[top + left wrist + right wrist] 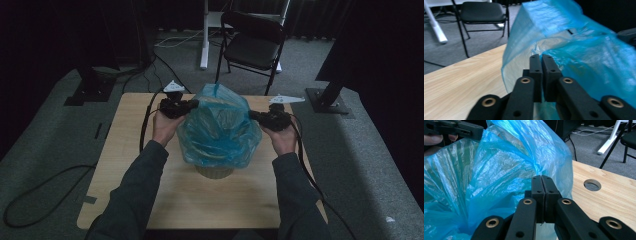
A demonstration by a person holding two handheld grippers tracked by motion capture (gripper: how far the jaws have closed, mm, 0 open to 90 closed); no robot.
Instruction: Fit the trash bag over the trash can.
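Gripping blue bag (218, 127) | left tongs (192, 104) | right tongs (253, 115) | opposite rims

High cam above table (150, 200), forward-down; 2 gripper cams close, facing across shared blue bag (218, 131).

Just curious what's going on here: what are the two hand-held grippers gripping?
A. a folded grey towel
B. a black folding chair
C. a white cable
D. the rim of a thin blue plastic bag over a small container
D: each hand-held gripper, left and right, pinches an opposite edge of the thin blue plastic bag.
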